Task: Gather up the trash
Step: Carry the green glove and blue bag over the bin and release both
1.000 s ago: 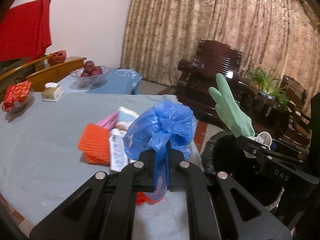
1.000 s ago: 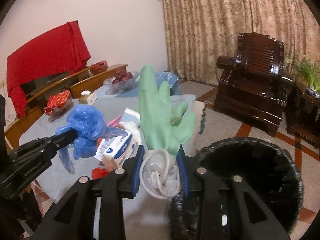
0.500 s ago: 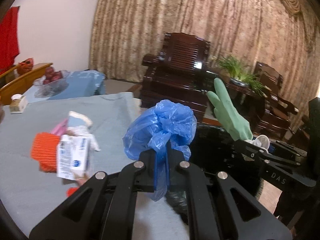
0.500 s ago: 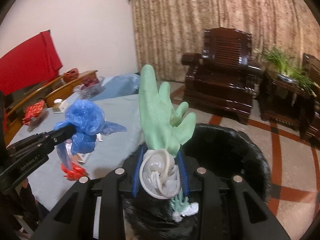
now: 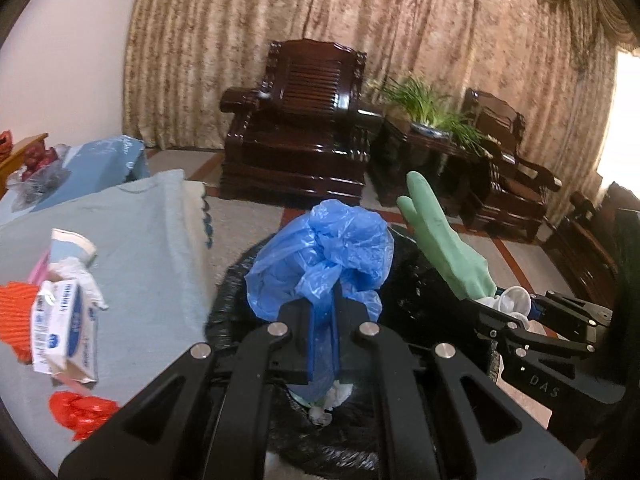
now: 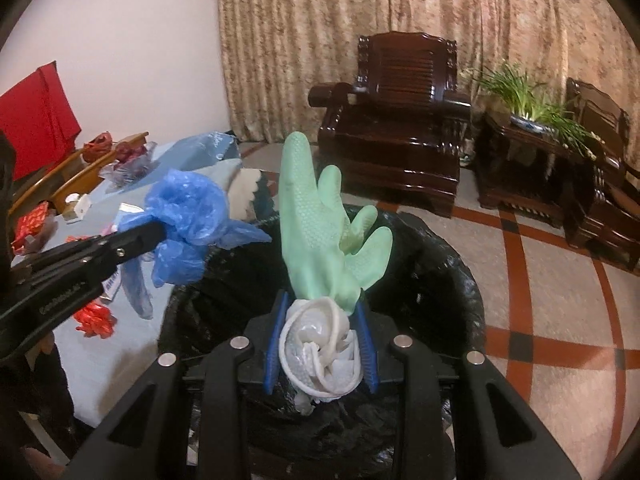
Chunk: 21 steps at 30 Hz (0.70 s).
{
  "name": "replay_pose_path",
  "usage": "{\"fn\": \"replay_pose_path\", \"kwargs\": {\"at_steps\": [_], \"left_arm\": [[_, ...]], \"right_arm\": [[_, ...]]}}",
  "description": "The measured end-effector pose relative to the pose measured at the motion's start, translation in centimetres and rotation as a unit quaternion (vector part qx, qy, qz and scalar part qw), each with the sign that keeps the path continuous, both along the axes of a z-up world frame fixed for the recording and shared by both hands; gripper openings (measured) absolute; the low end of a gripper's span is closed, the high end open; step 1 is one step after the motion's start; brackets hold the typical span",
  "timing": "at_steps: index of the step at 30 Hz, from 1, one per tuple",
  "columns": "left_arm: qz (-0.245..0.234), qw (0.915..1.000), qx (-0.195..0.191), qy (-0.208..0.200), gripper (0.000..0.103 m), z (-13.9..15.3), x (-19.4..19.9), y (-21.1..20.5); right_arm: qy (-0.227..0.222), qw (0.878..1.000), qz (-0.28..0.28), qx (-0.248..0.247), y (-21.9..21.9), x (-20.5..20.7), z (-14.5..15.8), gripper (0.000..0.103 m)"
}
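Above the black-lined trash bin [image 6: 460, 276], my left gripper [image 5: 323, 312] pinches a crumpled blue plastic bag [image 5: 320, 256] while my right gripper [image 6: 320, 344] clamps a green rubber glove [image 6: 320, 224] by its rolled white cuff.

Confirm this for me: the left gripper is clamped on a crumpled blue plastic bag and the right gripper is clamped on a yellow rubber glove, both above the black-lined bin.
Not quite. The rubber glove in the right gripper is green, not yellow, as the right wrist view shows. The rest holds: the left gripper clamps the crumpled blue plastic bag, both above the black-lined bin.
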<state>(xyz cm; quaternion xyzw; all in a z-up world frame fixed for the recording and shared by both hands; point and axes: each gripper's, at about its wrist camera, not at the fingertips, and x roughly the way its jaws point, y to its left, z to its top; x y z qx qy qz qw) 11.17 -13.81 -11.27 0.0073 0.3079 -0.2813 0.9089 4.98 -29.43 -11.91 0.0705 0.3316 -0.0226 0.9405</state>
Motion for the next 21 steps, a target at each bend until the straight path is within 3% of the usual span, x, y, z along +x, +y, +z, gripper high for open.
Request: {"fn": "replay_pose_path", "kwargs": {"at_steps": [6, 9, 10, 15, 17, 19, 21], "left_arm": [[-0.016, 0.9997, 0.01, 0.018, 0.007, -1.7, 1.1, -1.8], [-0.019, 0.9994, 0.01, 0.026, 0.018, -2.1, 1.4, -2.1], [-0.021, 0.9993, 0.008, 0.03, 0.028, -2.2, 1.5, -2.1], [-0.017, 0.999, 0.003, 0.041, 0.048, -2.6, 1.7, -1.4], [-0.01, 0.9992, 0.002, 0.038, 0.058, -2.5, 1.7, -0.9], [0.002, 0.9995, 0.001, 0.033, 0.071, -2.1, 1.6, -0.1], [0.017, 0.9995, 0.0, 0.025, 0.079, -1.6, 1.3, 0.9]], "right_arm": [[0.017, 1.0, -0.011, -0.003, -0.8, 0.0, -1.3, 0.032], [0.027, 0.999, -0.017, -0.006, -1.3, -0.1, -2.1, 0.035], [0.027, 0.999, -0.02, -0.007, -1.4, -0.1, -2.2, 0.039], [0.026, 0.999, -0.03, -0.011, -1.7, -0.6, -2.4, 0.063], [0.022, 0.999, -0.036, -0.013, -1.7, -0.7, -2.2, 0.088], [0.012, 0.999, -0.041, -0.012, -1.7, -0.9, -2.0, 0.095], [0.004, 0.999, -0.039, -0.002, -1.6, -1.0, -1.7, 0.097]]}}
